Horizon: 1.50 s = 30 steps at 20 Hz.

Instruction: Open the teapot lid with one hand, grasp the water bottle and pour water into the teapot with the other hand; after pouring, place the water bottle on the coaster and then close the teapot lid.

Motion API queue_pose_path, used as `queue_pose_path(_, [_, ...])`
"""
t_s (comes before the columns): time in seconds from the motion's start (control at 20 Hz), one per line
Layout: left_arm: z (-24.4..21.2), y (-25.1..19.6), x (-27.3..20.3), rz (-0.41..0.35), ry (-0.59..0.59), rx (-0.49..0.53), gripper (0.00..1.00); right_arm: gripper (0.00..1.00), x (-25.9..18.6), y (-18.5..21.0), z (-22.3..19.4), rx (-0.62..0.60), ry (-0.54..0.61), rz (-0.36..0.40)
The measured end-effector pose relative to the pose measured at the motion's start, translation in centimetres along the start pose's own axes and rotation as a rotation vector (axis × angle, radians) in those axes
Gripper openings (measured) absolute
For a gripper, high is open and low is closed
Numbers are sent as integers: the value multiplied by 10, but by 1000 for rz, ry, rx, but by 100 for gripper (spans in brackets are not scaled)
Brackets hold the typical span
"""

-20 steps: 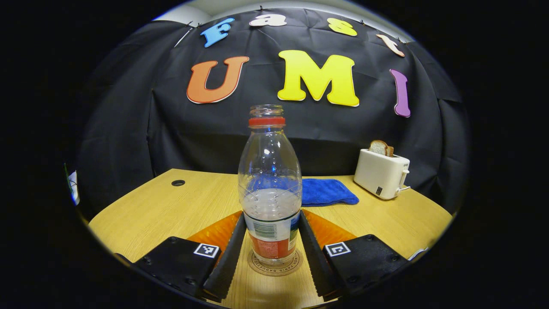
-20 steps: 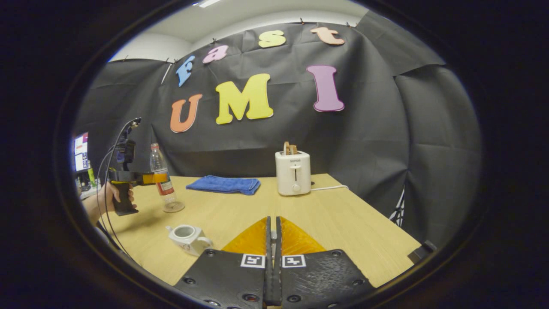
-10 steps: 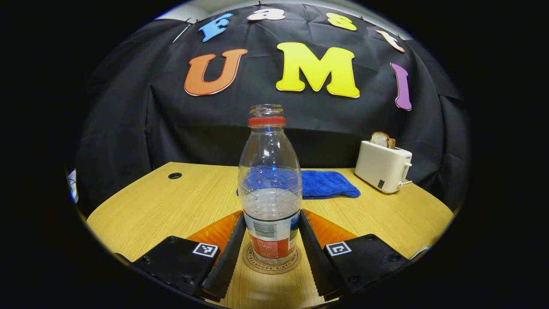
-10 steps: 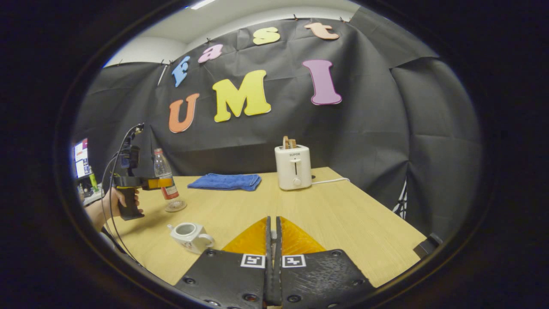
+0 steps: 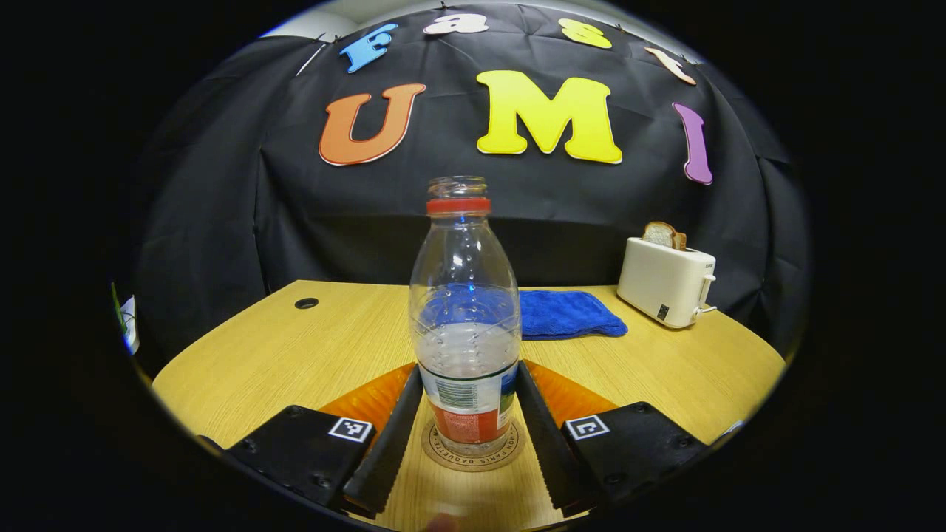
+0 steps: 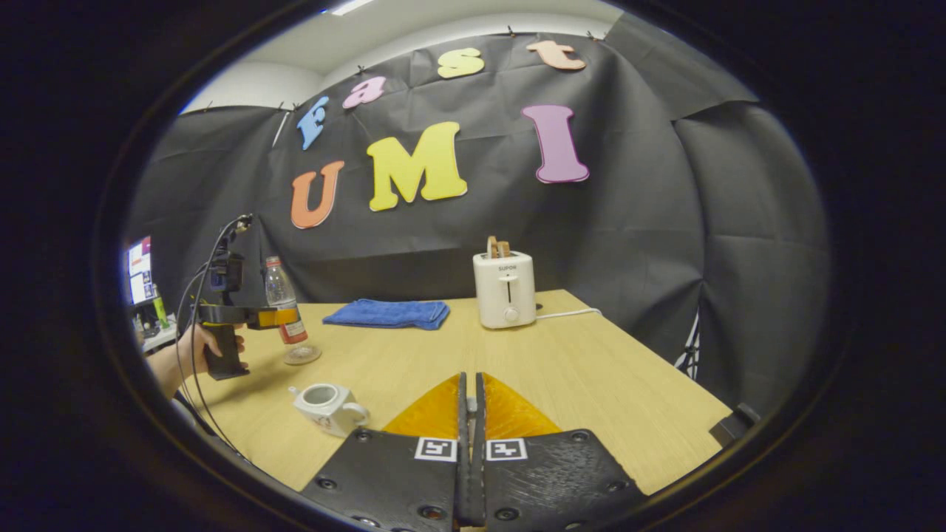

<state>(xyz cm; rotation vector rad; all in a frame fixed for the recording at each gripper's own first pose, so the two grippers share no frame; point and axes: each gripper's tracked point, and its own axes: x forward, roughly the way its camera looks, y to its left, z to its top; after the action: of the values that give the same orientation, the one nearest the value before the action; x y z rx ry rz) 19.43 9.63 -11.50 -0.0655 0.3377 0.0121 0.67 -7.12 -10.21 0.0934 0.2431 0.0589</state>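
On the coaster we see the bottle standing upright, part full and capless, our left gripper clasping its label from both sides. Right of the bottle on the tabletop lie a blue cloth and a toaster. Nearer than the bottle, the teapot sits lidless; our right gripper is clenched, and we cannot tell whether it holds anything.
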Motion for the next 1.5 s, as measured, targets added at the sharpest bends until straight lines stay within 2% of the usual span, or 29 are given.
queue_pose_path(0.05, [-1, -1, -2, -1, 3, -2, 83, 0, 0, 2, 0, -1, -1, 4])
queue_pose_path(0.1, [-2, 0, -5, -3, 6, -8, 99, 0, -1, 3, 2, -6, -5, 8])
queue_pose_path(0.15, [-4, -2, -5, -9, 6, -19, 100, 0, -3, 7, 1, -13, -8, 14])
queue_pose_path(0.45, [-18, 5, -30, -4, 35, -22, 100, 0, -4, 40, 11, -40, -30, 75])
queue_pose_path(0.6, [-32, 6, -48, -20, 74, -41, 100, 0, -1, 72, 19, -62, -45, 140])
queue_pose_path(0.85, [-53, 23, -93, 0, 104, -64, 100, 0, 15, 134, 32, -97, -78, 279])
queue_pose_path(0.95, [-57, 34, -116, 27, 82, -57, 100, 2, 25, 154, 27, -114, -72, 320])
queue_pose_path(1.15, [-48, 59, -160, 93, -15, -47, 100, 0, 40, 177, 10, -134, -56, 360])
queue_pose_path(1.5, [-36, 94, -215, 191, -120, -1, 100, 0, 51, 179, -19, -161, -25, 358])
